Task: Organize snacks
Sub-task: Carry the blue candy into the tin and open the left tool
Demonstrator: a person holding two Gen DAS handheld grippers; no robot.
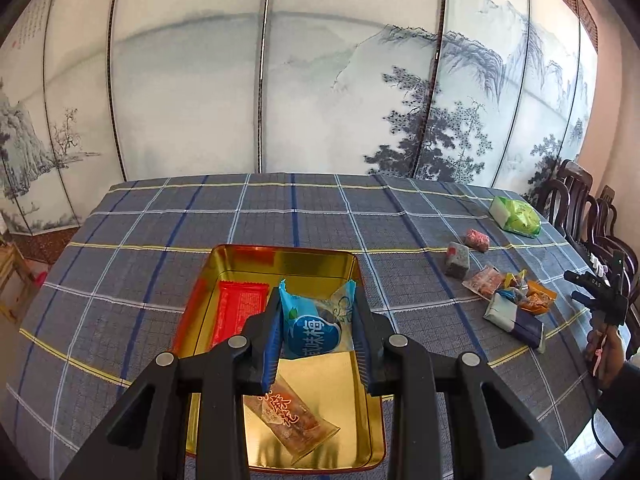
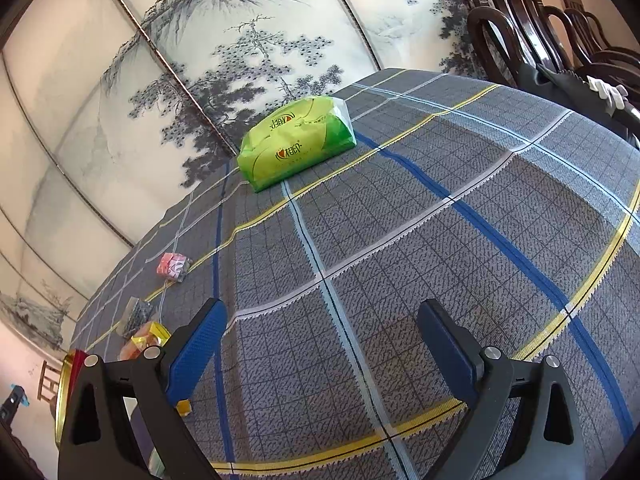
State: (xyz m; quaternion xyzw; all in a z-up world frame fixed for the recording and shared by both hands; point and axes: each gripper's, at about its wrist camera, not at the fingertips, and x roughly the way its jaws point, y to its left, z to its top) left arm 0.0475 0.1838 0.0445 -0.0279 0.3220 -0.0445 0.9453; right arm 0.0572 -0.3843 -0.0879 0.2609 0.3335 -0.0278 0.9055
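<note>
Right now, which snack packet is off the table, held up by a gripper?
The blue packet, clamped in the left gripper above the gold tin; the other packets lie loose.
</note>
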